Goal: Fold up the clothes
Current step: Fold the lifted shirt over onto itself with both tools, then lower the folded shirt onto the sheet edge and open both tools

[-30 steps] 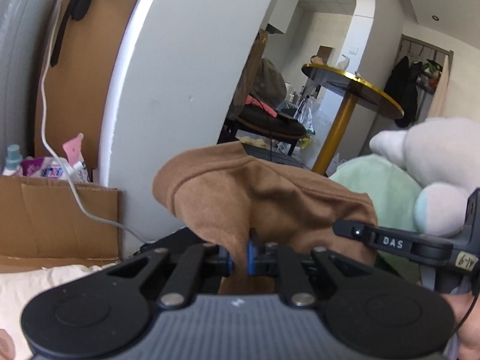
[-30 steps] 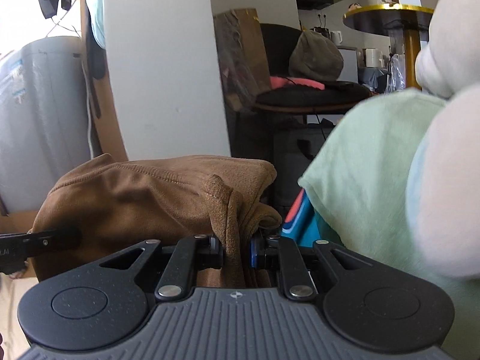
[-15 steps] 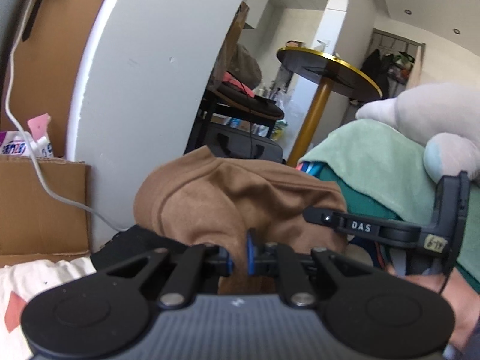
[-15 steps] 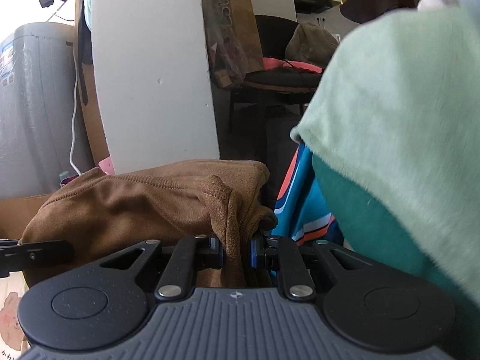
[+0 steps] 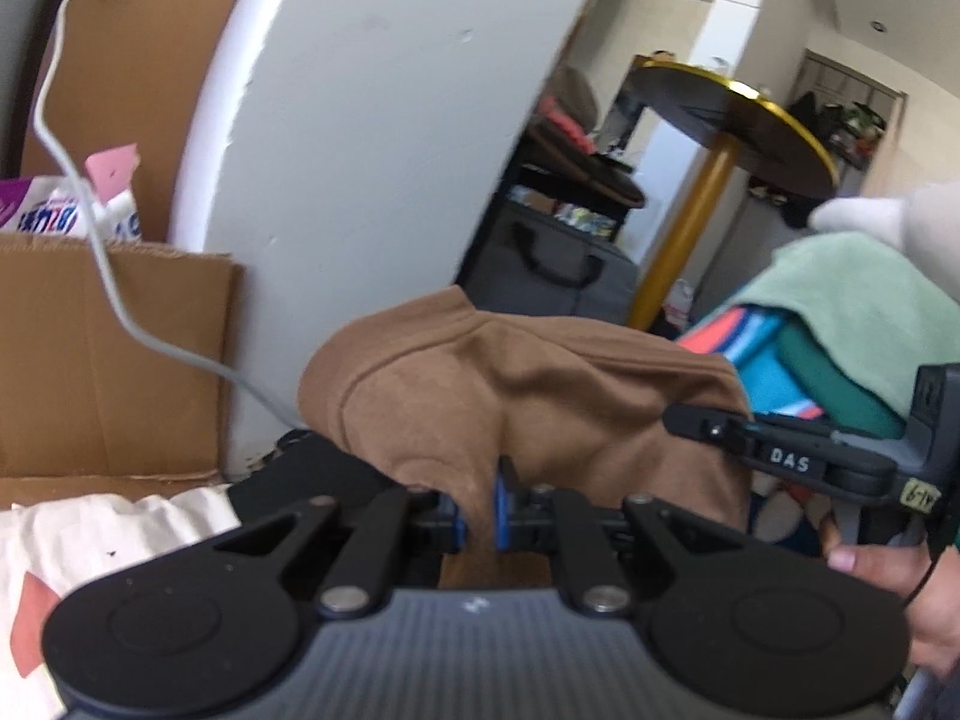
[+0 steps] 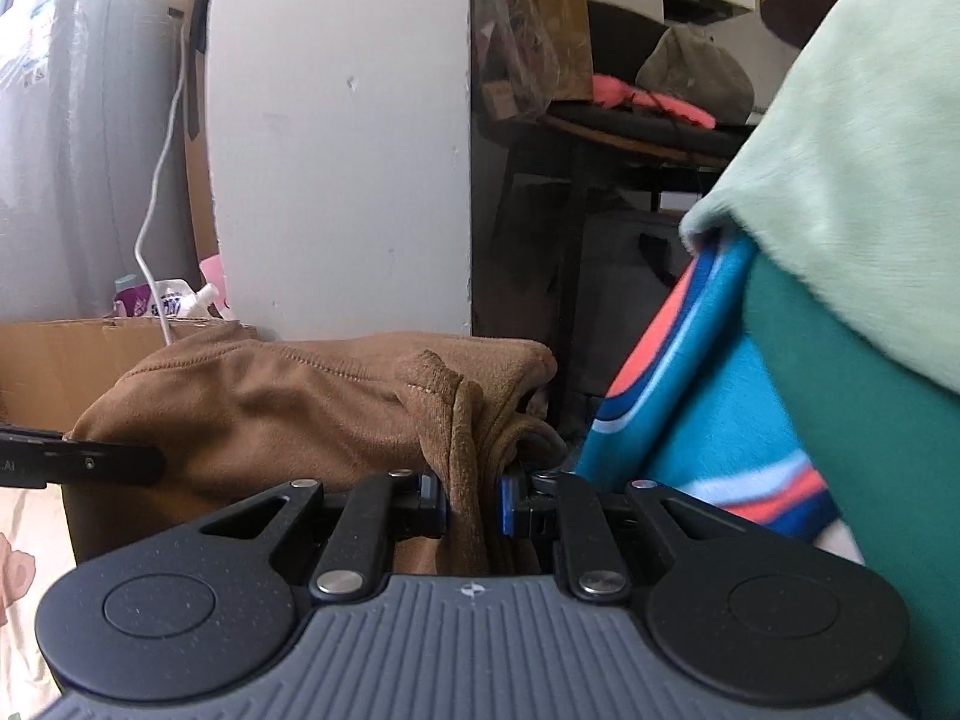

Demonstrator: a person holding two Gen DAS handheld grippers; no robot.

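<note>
We keep both pinches firm: left gripper (image 5: 477,516) and right gripper (image 6: 474,501) clamp the brown garment (image 6: 288,402), taut between our fingers.

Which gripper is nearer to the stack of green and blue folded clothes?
Right. The right gripper, shut on the brown garment, is right beside the stack. The left gripper, also holding the garment, is farther away, beyond the right one.

White pillar (image 5: 372,138) upper centre, cardboard box (image 5: 108,354) and white cable (image 5: 90,222) left, gold-rimmed round table (image 5: 738,120) upper right, mint blanket (image 6: 870,138) right.
</note>
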